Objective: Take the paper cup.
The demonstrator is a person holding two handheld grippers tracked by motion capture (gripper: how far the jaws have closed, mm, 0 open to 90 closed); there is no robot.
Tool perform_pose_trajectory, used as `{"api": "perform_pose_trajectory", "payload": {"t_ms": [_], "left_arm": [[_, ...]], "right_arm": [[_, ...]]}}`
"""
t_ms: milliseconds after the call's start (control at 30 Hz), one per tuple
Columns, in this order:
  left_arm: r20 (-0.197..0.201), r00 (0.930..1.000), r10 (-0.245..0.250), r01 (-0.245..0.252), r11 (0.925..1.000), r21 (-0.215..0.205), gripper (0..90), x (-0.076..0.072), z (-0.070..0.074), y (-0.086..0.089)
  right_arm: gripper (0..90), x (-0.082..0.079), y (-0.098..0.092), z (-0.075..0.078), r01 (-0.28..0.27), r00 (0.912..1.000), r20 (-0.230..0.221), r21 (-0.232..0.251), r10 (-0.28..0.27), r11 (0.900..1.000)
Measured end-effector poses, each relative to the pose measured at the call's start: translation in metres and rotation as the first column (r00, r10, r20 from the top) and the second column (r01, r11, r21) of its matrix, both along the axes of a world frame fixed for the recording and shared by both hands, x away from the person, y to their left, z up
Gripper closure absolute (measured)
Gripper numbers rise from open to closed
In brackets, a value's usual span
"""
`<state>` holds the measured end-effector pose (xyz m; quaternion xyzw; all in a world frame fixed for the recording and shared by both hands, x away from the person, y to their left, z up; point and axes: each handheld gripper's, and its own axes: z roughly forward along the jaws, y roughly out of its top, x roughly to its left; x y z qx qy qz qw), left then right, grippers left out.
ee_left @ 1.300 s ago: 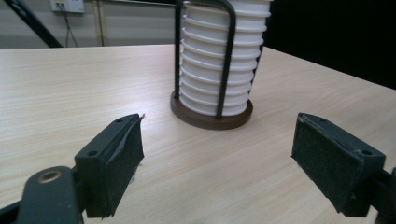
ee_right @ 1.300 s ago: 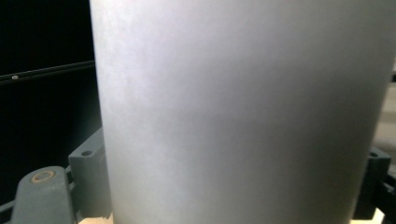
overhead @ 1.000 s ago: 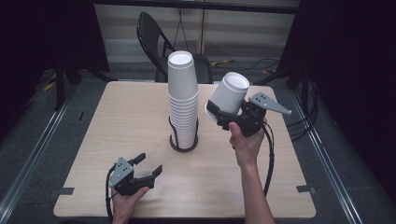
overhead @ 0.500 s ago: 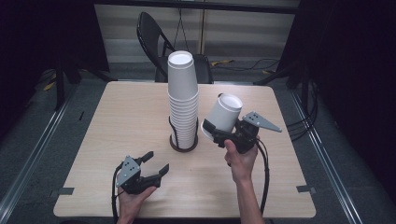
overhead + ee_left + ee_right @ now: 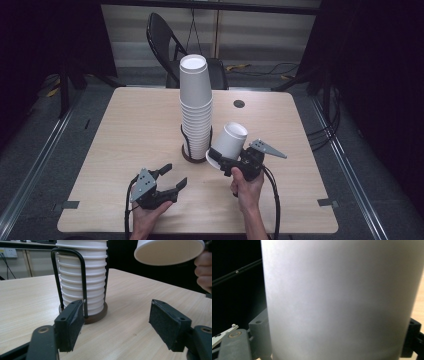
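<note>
We show the pale wooden table (image 5: pixel 125 130), beyond both grippers, bearing the tall stack of white paper cups (image 5: pixel 195 107) in its black wire holder on a round dark base (image 5: pixel 98 315). The stack stands ahead of the left gripper (image 5: pixel 167 180) and just left of the right gripper (image 5: pixel 216 156).

The right gripper is clamped on a single white paper cup (image 5: pixel 229 144), its jaws closed against the cup's wall near the rim end; the cup tilts, its closed bottom turned up and away from the hand. In the right gripper view the cup's wall (image 5: pixel 342 300) sits between the jaws. In the left gripper view the same cup hangs above and to the right of the left gripper's spread jaws, clear of the table.

One second ago we saw this cup carried higher and farther from the person, level with the stack's upper half; it has since come down and toward the person, beside the holder's base. The left gripper rests near the table's front edge, jaws wide apart and empty, little changed. We judge that a cup taken from the stack is being brought down, perhaps for setting on the table or handing across.
</note>
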<state>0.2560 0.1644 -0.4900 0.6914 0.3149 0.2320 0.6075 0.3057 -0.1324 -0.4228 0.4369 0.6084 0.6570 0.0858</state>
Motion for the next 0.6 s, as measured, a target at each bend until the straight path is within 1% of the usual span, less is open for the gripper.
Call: {"api": "perform_pose_trajectory", "payload": {"t_ms": [33, 100, 133, 200, 233, 267, 300, 333, 367, 433, 533, 600], "left_arm": [[0.008, 1.0, 0.0, 0.0, 1.0, 0.007, 27.3, 0.0, 0.0, -0.001], [0.001, 1.0, -0.002, 0.002, 1.0, -0.007, 26.9, 0.001, 0.0, -0.002], [0.001, 1.0, -0.002, 0.002, 1.0, -0.007, 27.0, 0.001, 0.0, -0.002], [-0.004, 1.0, -0.006, 0.006, 0.9994, -0.035, 27.5, 0.001, -0.001, -0.004], [0.0, 0.9999, -0.015, 0.015, 0.9996, -0.024, 28.5, 0.001, -0.001, -0.004], [-0.006, 0.9999, -0.014, 0.014, 0.9996, -0.027, 29.2, 0.001, -0.002, -0.006], [0.0, 0.9999, -0.016, 0.016, 0.9997, -0.017, 29.2, 0.001, -0.003, -0.007], [0.0, 0.9999, -0.016, 0.016, 0.9997, -0.017, 29.3, 0.001, -0.003, -0.007], [0.008, 0.9998, -0.02, 0.02, 0.9997, -0.015, 29.3, 0.0, -0.004, -0.008], [0.008, 0.9997, -0.025, 0.025, 0.9995, -0.02, 30.4, 0.0, -0.005, -0.01], [0.014, 0.9992, -0.036, 0.036, 0.9992, -0.019, 32.5, -0.001, -0.006, -0.014], [0.019, 0.9991, -0.037, 0.037, 0.9992, -0.012, 34.3, -0.001, -0.006, -0.016]], "right_arm": [[13.4, -0.001, 0.001, -0.002, -0.006, 1.0, -0.008, 0.012, 0.006, 1.0], [13.4, -0.002, 0.002, -0.007, -0.019, 0.9994, -0.028, 0.045, 0.021, 0.999], [13.4, -0.002, 0.003, -0.01, -0.024, 0.999, -0.037, 0.059, 0.026, 0.998], [13.4, -0.004, 0.005, -0.014, -0.035, 0.9978, -0.054, 0.089, 0.039, 0.995], [13.4, -0.004, 0.006, -0.017, -0.044, 0.9966, -0.065, 0.109, 0.051, 0.993], [13.4, -0.005, 0.008, -0.02, -0.05, 0.9955, -0.074, 0.123, 0.06, 0.991], [13.4, -0.006, 0.01, -0.022, -0.057, 0.9941, -0.084, 0.137, 0.069, 0.989], [13.4, -0.006, 0.01, -0.022, -0.057, 0.9941, -0.084, 0.137, 0.069, 0.989], [13.4, -0.006, 0.011, -0.025, -0.063, 0.9926, -0.093, 0.15, 0.078, 0.987], [13.4, -0.007, 0.015, -0.032, -0.077, 0.9876, -0.12, 0.189, 0.101, 0.979], [13.4, -0.008, 0.018, -0.039, -0.088, 0.9811, -0.15, 0.219, 0.123, 0.972], [13.4, -0.009, 0.021, -0.045, -0.092, 0.9743, -0.178, 0.245, 0.138, 0.965]]}}
